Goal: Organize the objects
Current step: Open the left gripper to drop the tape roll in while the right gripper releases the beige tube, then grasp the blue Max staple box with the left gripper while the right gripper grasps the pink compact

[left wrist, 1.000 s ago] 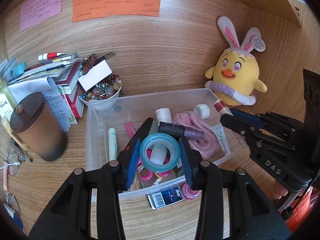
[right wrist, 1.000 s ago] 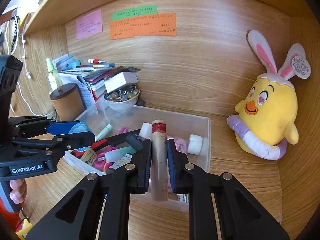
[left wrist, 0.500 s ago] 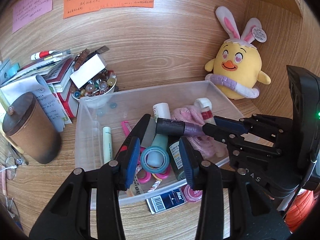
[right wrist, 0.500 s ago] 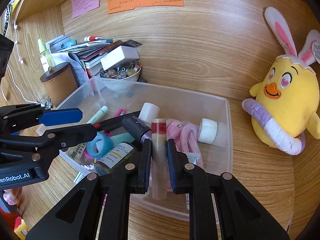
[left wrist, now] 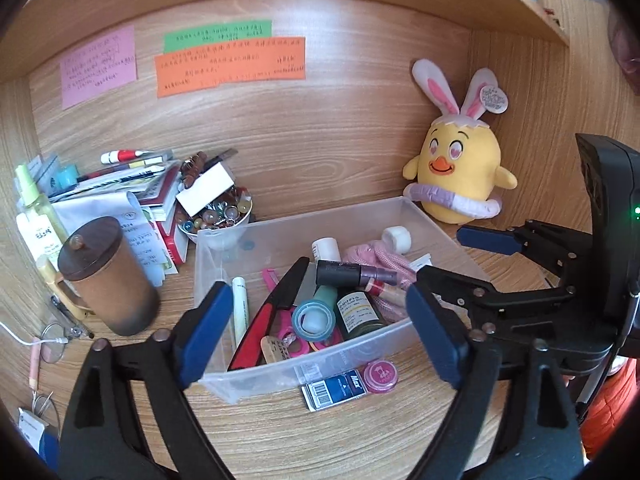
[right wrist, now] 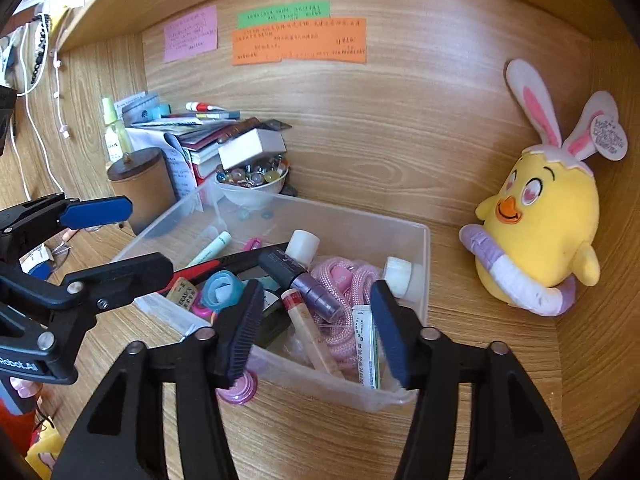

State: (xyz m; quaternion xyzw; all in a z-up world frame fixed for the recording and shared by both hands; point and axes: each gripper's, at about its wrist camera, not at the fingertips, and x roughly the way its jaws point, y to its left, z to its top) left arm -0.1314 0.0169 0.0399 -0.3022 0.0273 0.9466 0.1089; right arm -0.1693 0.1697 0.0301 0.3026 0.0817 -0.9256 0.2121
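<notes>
The cream tube with the red band (right wrist: 307, 330) lay in the clear bin (right wrist: 424, 240), long axis running from near rim toward the back wall, red end farther in, beside the teal tape roll (left wrist: 313, 317). Both the left gripper (left wrist: 320, 340) and the right gripper (right wrist: 314, 330) were opening, nothing pressed between their pads. The blue box (left wrist: 335, 389) outside the bin read "Max".

clear plastic bin (left wrist: 424, 216), wood-grain desk (left wrist: 280, 432), plush cloth chick (left wrist: 460, 172)

Bright, even daylight, soft shadows, mostly sharp; strong fisheye bending with dark corners; slight blur near bottom edge.
</notes>
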